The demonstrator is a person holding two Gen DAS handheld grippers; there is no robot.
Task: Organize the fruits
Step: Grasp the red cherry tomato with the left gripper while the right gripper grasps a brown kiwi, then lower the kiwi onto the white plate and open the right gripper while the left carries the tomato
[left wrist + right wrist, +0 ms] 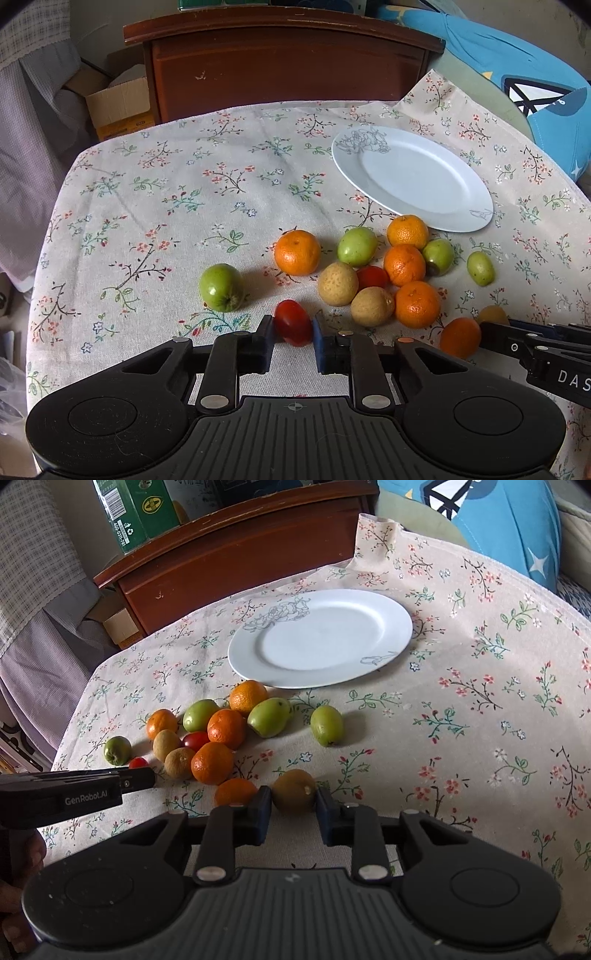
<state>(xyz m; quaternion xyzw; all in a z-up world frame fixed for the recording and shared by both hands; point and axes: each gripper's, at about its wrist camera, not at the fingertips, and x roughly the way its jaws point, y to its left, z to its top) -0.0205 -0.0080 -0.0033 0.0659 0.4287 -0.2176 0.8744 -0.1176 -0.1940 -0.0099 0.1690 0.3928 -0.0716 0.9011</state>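
My left gripper (293, 332) is shut on a red cherry tomato (292, 322) at the near edge of the fruit cluster. My right gripper (293, 805) is shut on a brown longan-like fruit (294, 791), beside an orange (235, 791). Oranges (297, 252), green fruits (220, 287), tan round fruits (338, 283) and another red tomato (372, 277) lie loose on the floral cloth. An empty white plate (443, 214) sits behind them; it also shows in the right wrist view (391, 642). One green fruit (327, 720) lies apart to the right.
A floral tablecloth (166, 206) covers the table. A dark wooden cabinet (280, 62) stands behind, a cardboard box (118, 107) at its left, a blue cushion (517, 74) at the back right. The left gripper's side (74, 790) shows in the right wrist view.
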